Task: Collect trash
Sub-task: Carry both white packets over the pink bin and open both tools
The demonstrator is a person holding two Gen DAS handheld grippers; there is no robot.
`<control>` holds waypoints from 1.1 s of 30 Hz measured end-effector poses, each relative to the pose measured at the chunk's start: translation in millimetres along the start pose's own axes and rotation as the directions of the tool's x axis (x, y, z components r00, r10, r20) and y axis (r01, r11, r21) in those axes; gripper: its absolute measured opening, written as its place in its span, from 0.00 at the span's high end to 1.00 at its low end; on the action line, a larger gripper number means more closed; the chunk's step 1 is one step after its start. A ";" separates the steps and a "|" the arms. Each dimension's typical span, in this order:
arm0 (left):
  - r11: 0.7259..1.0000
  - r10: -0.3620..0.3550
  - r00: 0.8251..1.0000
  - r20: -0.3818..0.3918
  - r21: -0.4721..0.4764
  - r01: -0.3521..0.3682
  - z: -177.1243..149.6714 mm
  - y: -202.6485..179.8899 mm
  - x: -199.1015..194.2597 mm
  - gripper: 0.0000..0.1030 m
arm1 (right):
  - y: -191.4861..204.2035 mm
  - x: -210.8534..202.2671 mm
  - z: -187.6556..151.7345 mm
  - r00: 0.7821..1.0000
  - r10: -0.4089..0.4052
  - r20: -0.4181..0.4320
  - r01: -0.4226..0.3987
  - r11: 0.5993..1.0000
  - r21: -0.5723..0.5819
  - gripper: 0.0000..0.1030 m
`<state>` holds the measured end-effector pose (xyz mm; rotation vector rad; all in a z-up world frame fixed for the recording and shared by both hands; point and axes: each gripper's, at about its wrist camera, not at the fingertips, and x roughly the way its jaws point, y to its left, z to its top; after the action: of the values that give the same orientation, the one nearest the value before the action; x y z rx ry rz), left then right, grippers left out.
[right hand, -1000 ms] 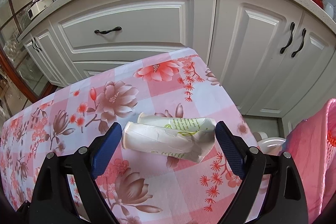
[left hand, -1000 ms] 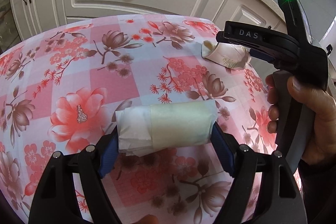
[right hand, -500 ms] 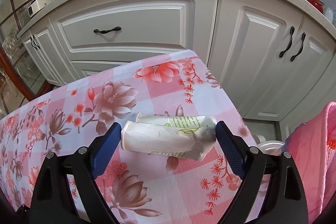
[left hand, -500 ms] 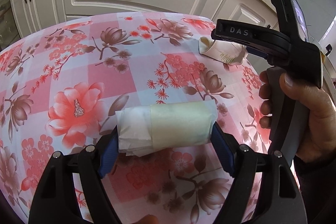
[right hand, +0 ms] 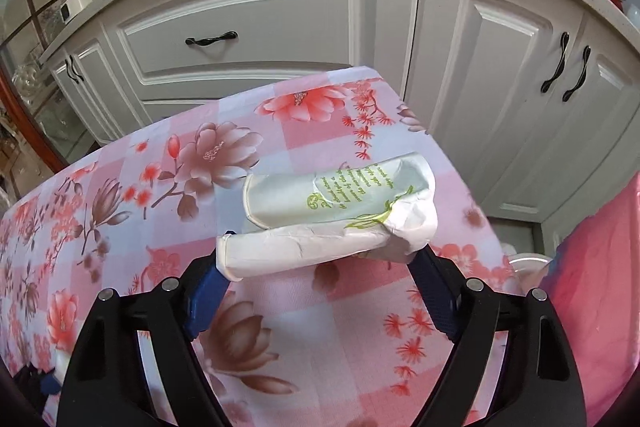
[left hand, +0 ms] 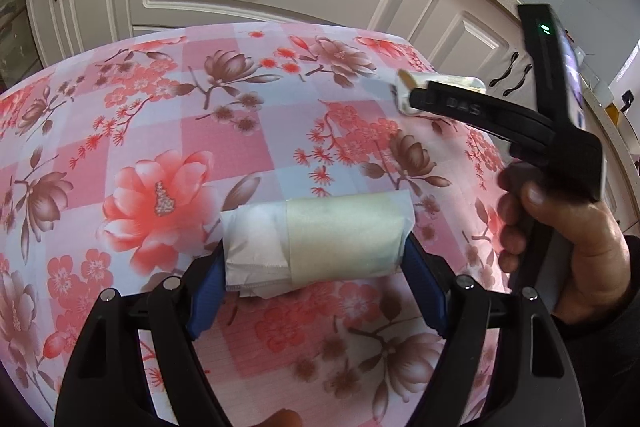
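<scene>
Floral tablecloth [left hand: 248, 131]; left gripper [left hand: 316, 267] clamping tissue roll [left hand: 316, 241], right gripper [right hand: 320, 267] closing on crushed cup [right hand: 332, 215].

Table [left hand: 248, 131] under pink floral cloth; the gripped tissue roll and crushed cup look lifted off it.

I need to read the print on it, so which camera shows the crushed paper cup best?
The right wrist view: the crushed paper cup fills the centre, green lettering facing the camera. The left wrist view shows only its pale edge behind the other tool.
</scene>
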<state>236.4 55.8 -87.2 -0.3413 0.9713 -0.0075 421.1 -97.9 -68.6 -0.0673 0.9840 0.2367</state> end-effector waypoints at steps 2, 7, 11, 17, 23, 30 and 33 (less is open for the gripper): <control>1.000 -0.002 1.000 0.006 -0.008 0.002 0.4 0.5 -1.8 0.26 | -2.8 -8.0 -1.6 1.000 0.006 0.007 -0.006 1.000 0.004 0.23; 1.000 -0.006 1.000 0.031 0.002 0.006 3.1 -5.9 -11.5 0.26 | -4.1 -41.7 -8.8 0.999 0.015 0.050 -0.014 1.000 -0.011 0.23; 1.000 -0.010 0.999 0.052 0.010 0.009 4.5 -13.4 -20.5 0.26 | -15.3 -74.9 -17.2 0.996 0.032 0.085 -0.032 0.999 -0.005 0.23; 0.999 -0.022 0.995 0.093 0.037 0.019 7.2 -34.8 -39.0 0.26 | -50.6 -126.7 -33.3 0.991 0.025 0.135 -0.026 1.000 0.005 0.23; 0.994 -0.065 0.989 0.130 0.100 0.052 11.3 -78.6 -58.6 0.26 | -108.9 -174.0 -55.2 0.986 -0.023 0.168 0.017 0.999 0.040 0.23; 0.981 -0.115 0.981 0.157 0.172 0.088 11.1 -135.6 -76.6 0.26 | -171.2 -210.6 -73.6 0.978 -0.074 0.197 0.060 0.995 0.077 0.22; 0.975 -0.133 0.978 0.158 0.197 0.101 11.7 -156.8 -81.0 0.25 | -193.8 -222.2 -78.6 0.975 -0.078 0.206 0.063 0.995 0.081 0.22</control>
<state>222.7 -76.6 29.3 -0.2207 0.7730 -0.1751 283.4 -336.4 62.7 -0.0091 0.7784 0.1387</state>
